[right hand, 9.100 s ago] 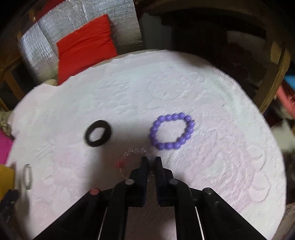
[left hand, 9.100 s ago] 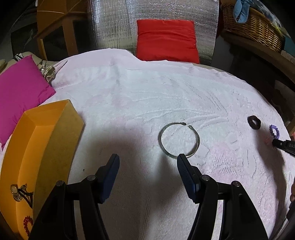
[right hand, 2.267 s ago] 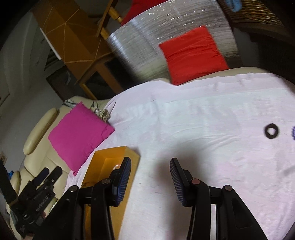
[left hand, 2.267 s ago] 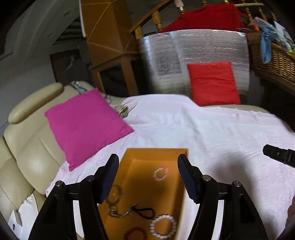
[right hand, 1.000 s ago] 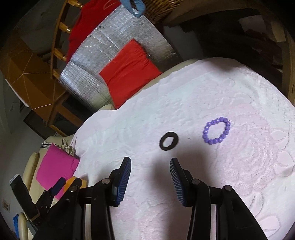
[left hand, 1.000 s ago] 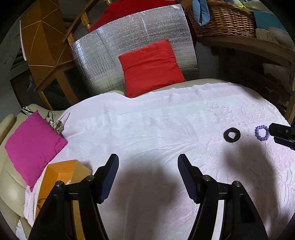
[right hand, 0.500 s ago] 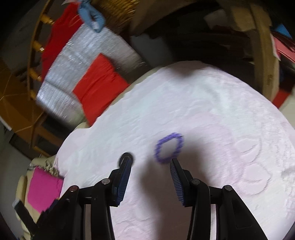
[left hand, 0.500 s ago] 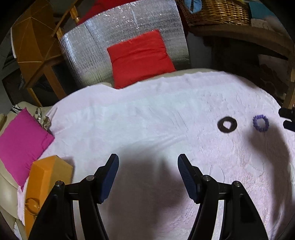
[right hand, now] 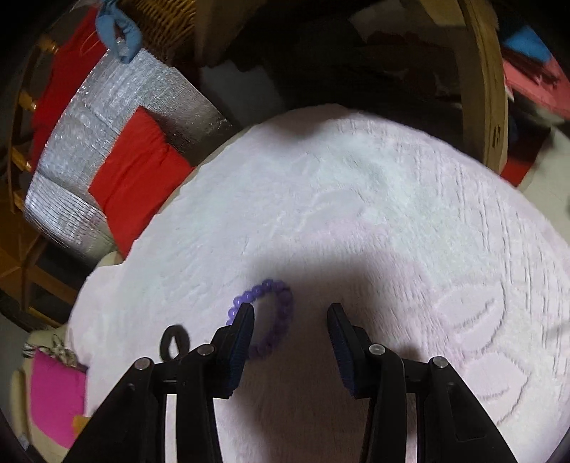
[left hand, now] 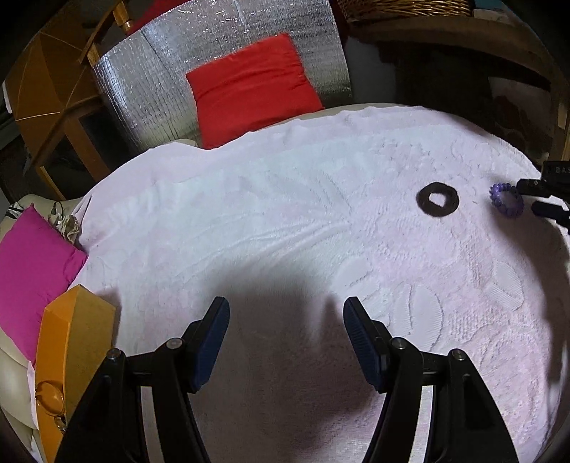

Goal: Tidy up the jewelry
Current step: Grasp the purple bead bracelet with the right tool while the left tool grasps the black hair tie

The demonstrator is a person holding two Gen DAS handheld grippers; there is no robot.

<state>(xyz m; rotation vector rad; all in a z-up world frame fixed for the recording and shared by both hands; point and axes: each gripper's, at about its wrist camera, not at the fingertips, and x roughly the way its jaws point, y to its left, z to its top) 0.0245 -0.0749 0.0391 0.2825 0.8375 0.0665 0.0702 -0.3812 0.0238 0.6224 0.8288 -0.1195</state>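
Note:
A purple bead bracelet lies on the white towel, just by my right gripper's left finger, partly hidden behind it. My right gripper is open and empty, low over the towel. The bracelet also shows in the left wrist view, with the right gripper at its right side. A black ring lies left of the bracelet; it also shows in the right wrist view. My left gripper is open and empty over the towel. The orange box stands at the left edge.
A pink cushion lies left of the towel beyond the box. A red cushion leans on a silver panel at the back. A wicker basket and wooden furniture stand at the back right.
My right gripper has come down closer to the purple bracelet, which now lies at its left finger. My left gripper has shifted slightly; the view of the black ring and bracelet is closer.

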